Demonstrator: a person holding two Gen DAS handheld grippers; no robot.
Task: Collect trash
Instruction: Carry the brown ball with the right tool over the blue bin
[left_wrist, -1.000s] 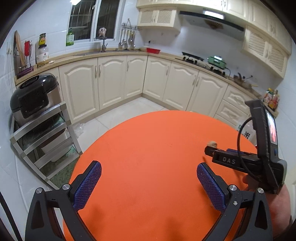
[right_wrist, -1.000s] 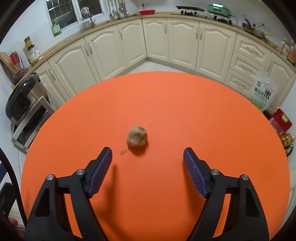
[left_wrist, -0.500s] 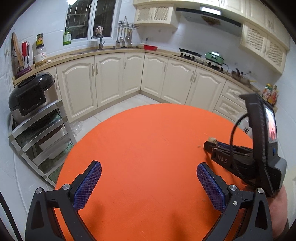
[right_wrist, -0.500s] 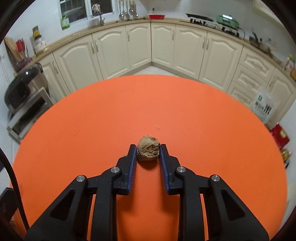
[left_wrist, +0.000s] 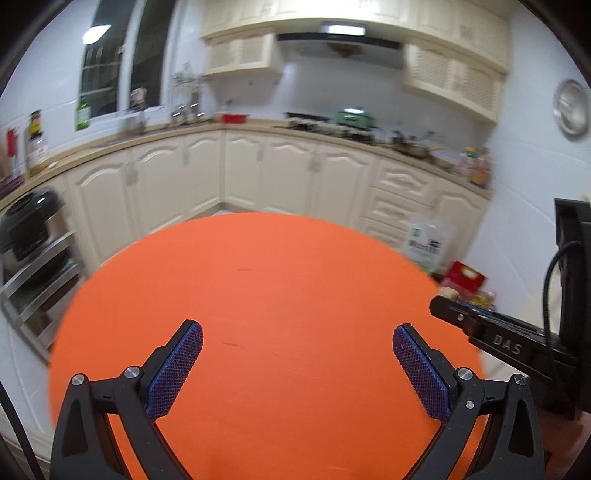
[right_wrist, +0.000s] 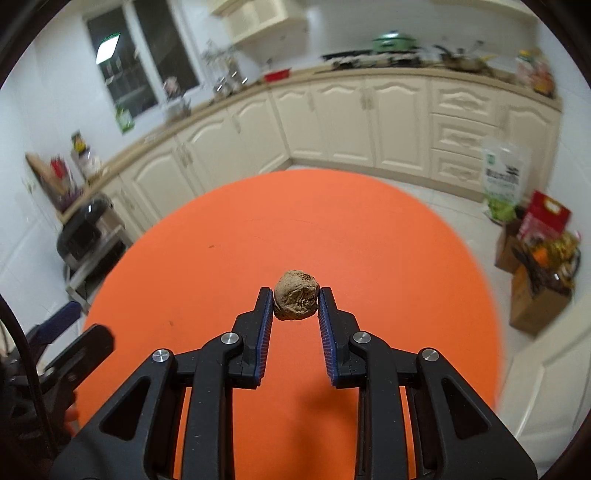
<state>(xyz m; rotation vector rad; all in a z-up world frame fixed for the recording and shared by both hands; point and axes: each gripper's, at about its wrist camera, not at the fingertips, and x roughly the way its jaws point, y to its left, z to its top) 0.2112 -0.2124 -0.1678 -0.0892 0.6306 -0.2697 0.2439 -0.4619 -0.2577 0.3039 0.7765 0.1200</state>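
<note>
Now brown crumpled lump (right_wrist: 296, 295) pinched between right gripper (right_wrist: 296, 308) fingers (right_wrist: 264, 314).

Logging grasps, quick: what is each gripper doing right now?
Left gripper: open, nothing between its pads.
Right gripper: shut on the brown wad of trash, held above the orange table.

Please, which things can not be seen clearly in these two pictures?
- Bin for the trash: in neither view.
- Brown lump in the right tool: what it is made of, too small.
- Bag print: blurred.
- Left tool, open: its handle is below the edge.
</note>
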